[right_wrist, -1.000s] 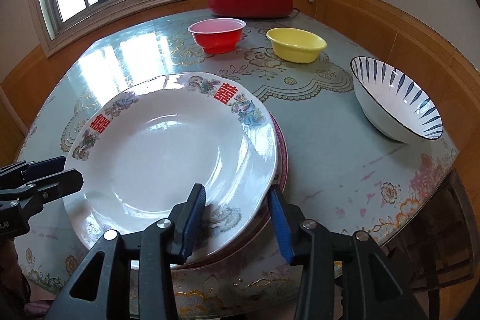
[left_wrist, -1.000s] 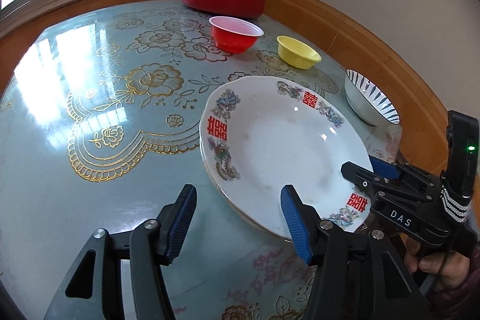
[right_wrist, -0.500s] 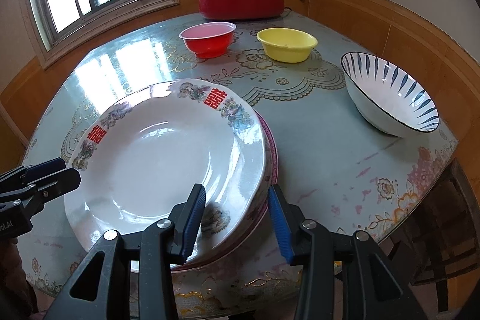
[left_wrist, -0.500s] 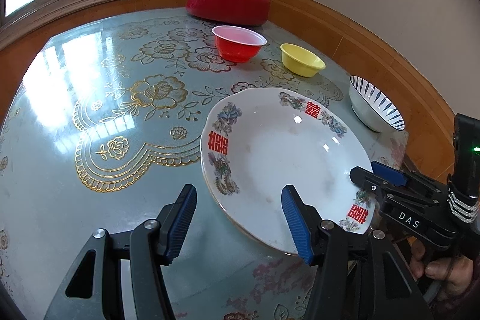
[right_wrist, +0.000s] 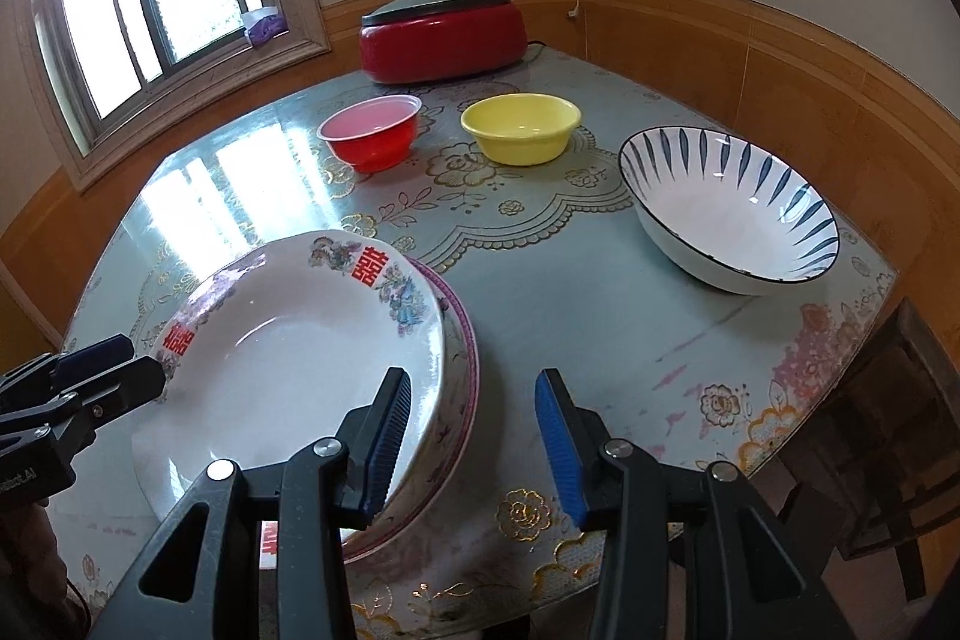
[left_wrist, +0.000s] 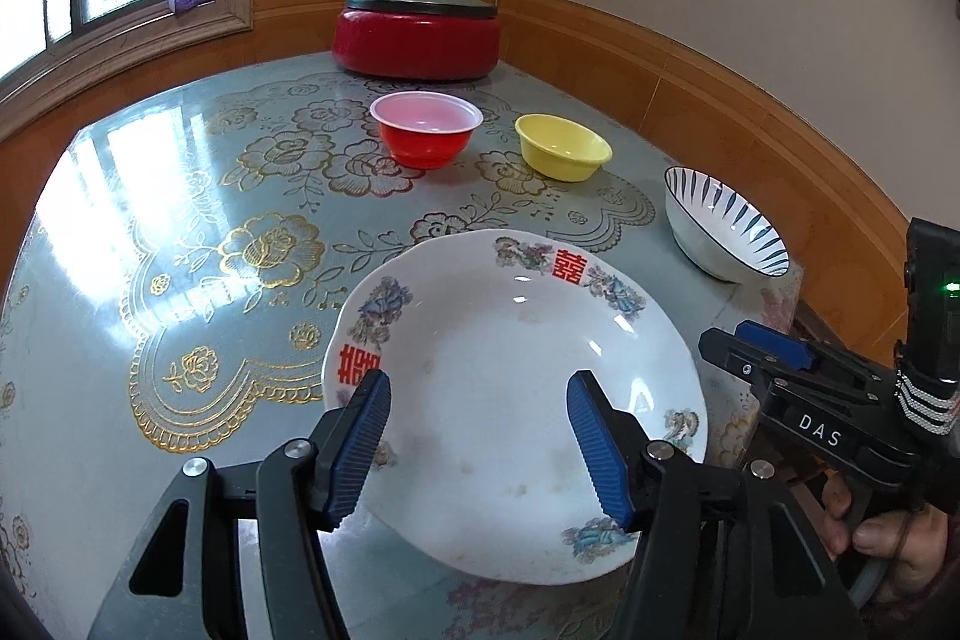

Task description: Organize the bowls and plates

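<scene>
While the left gripper [left_wrist: 477, 436] hangs above the near side of the white plate [left_wrist: 516, 388], its jaws are opening and press on nothing. White plate sits on a pink-rimmed plate [right_wrist: 465, 358] at the near edge of the table [right_wrist: 540, 280]. Right gripper [right_wrist: 474, 436] released, jaws apart and empty, just beside the stack's right edge; possibly over the rim, hard to tell. Further back, left to right: red bowl [right_wrist: 372, 139], yellow bowl [right_wrist: 521, 127], blue-striped bowl [right_wrist: 729, 214]. Red lidded pot [right_wrist: 441, 34] stands at the far edge.
</scene>
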Demonstrator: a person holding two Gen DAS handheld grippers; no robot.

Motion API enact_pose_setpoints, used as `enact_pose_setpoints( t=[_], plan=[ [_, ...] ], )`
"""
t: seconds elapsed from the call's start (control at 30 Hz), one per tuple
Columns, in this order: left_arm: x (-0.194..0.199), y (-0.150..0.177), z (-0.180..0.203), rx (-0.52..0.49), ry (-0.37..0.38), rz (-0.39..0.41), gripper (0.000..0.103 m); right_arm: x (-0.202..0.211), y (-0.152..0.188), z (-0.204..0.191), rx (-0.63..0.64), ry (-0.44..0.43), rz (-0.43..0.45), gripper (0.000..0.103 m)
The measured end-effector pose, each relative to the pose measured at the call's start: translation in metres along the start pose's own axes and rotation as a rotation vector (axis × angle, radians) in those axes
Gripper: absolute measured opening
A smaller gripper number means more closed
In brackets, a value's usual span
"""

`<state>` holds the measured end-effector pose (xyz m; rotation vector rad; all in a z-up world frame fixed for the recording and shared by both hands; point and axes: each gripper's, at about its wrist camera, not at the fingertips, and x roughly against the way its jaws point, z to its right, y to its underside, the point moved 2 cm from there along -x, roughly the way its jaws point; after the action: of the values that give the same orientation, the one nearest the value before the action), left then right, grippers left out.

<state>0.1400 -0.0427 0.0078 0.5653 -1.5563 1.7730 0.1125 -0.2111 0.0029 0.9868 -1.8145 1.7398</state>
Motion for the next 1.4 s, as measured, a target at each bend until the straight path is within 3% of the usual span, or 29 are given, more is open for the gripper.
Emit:
enact_pose_setpoints(
  t=[0.27, 1.0, 1.33, 1.4],
  plan=[
    [-0.018, -0.02, 0.038, -0.058, 0.02, 0.003, 0.066, -0.002, -0.005, 0.031, -0.044, 0.015, -0.002, 0.043],
    [-0.068, -0.046, 0.112, -0.048, 0.043, -0.054, 0.067, 0.001, -0.025, 0.106, -0.086, -0.027, -0.005, 0.043],
    [-0.074, -0.054, 0.124, -0.094, 0.136, -0.051, 0.067, 0.025, -0.03, 0.128, -0.172, 0.065, 0.039, 0.043],
    [-0.078, -0.056, 0.126, -0.085, 0.125, -0.054, 0.067, 0.028, -0.035, 0.135, -0.169, 0.082, 0.048, 0.043]
  ],
)
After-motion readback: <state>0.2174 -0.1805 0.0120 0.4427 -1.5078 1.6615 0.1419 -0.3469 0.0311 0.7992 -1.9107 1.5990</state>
